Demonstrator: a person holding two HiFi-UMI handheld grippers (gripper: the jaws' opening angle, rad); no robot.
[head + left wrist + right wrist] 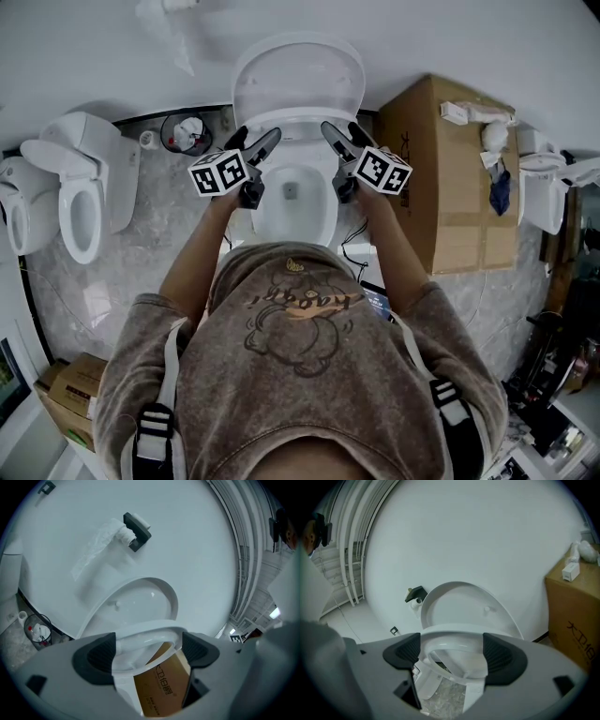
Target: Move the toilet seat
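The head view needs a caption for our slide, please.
Left gripper and right gripper reach over the toilet bowl, lid raised.

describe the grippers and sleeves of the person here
The left gripper and right gripper each have a pale grey body, dark grey fingers and a white cube with black square markers. The sleeves are grey-brown, on a cartoon-print sweatshirt.

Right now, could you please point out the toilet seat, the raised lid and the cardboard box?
toilet seat (450, 633): right gripper view, front arc.
lid (298, 80): head view, inner face.
cardboard box (450, 178): head view, top face.
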